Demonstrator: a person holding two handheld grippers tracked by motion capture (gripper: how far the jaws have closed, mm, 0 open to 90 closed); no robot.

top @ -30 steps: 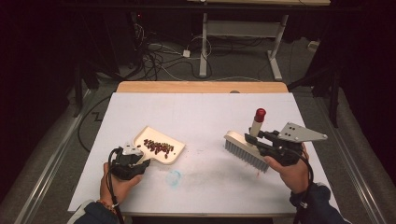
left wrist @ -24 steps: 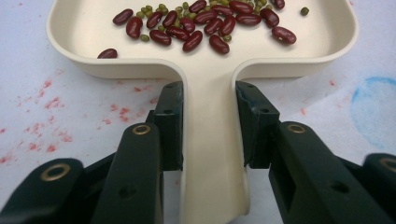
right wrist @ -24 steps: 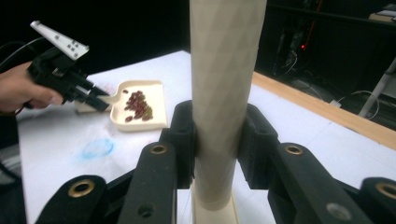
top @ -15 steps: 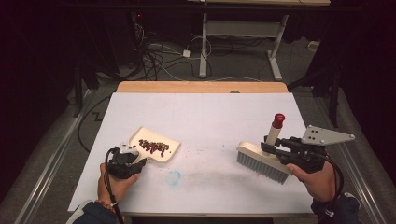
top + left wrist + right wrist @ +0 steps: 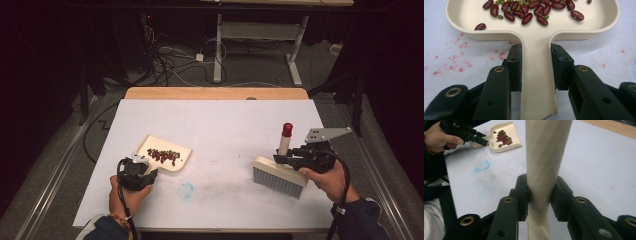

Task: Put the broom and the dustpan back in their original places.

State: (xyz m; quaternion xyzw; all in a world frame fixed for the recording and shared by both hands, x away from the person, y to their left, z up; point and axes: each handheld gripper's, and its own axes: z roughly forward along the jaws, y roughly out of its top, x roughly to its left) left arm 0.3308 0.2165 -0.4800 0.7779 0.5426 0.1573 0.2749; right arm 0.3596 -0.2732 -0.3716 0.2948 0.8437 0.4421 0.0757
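Observation:
A cream dustpan (image 5: 175, 159) holding dark red beans (image 5: 161, 155) and a few small green ones lies at the table's left. My left gripper (image 5: 141, 166) is shut on its flat handle (image 5: 536, 82), with both pads (image 5: 515, 67) pressed against the sides. A cream hand brush (image 5: 278, 175) with grey bristles stands on the table at the right. Its handle (image 5: 285, 142) rises upright to a red tip. My right gripper (image 5: 286, 158) is shut on that handle (image 5: 545, 157). In the right gripper view the dustpan (image 5: 509, 145) and the left gripper (image 5: 482, 141) lie far off at the upper left.
A white sheet (image 5: 225, 130) covers the table, and a wooden edge (image 5: 215, 93) shows at the far side. A blue smudge (image 5: 186, 190) marks the sheet near the front. Red specks (image 5: 461, 45) dot the sheet by the dustpan. Cables and desk legs (image 5: 219, 50) stand on the floor beyond.
My right hand has carried the brush to the right and nearer the table's front edge. The left hand and the dustpan have stayed put.

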